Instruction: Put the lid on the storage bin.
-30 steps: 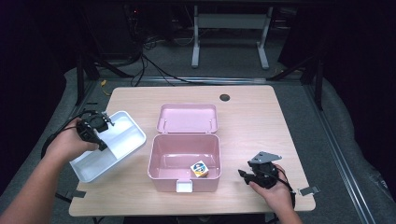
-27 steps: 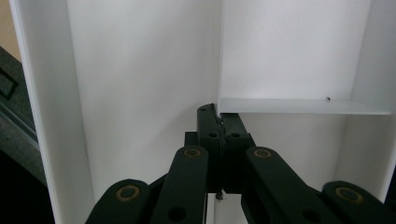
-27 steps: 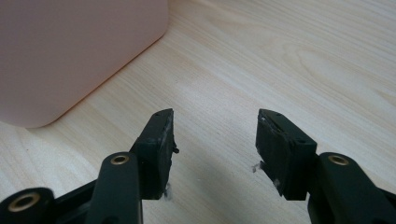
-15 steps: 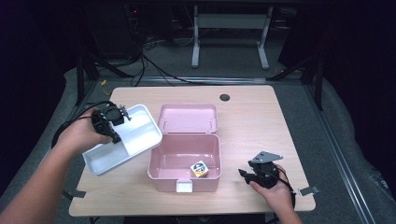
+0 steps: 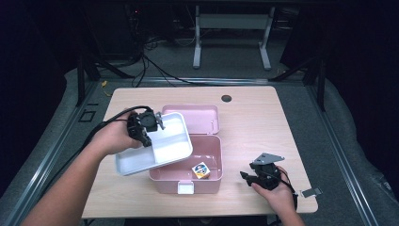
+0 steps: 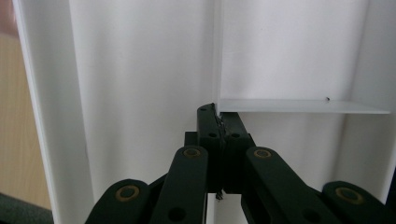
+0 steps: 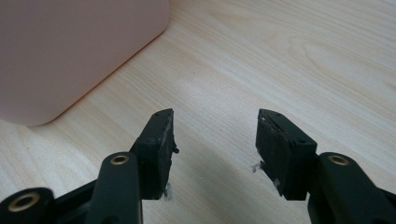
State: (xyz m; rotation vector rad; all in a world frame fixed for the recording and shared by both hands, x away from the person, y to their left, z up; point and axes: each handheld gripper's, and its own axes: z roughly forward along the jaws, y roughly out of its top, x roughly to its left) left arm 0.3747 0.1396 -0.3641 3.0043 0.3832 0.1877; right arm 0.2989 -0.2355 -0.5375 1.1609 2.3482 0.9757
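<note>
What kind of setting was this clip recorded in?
Probably a lab or recording studio rather than a home: a bare wooden table stands alone on grey carpet, ringed by dark drapes, with loose cables and a metal stand behind it.

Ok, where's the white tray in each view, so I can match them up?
High view: white tray left of centre, tilted over the pink box's left side, left gripper shut on its divider.
Left gripper view: tray seen close, the jaws clamped on its divider.
Right gripper view: tray not in it; pink box top left, right gripper open over the table.
Shared landmark: the pink box.
</note>
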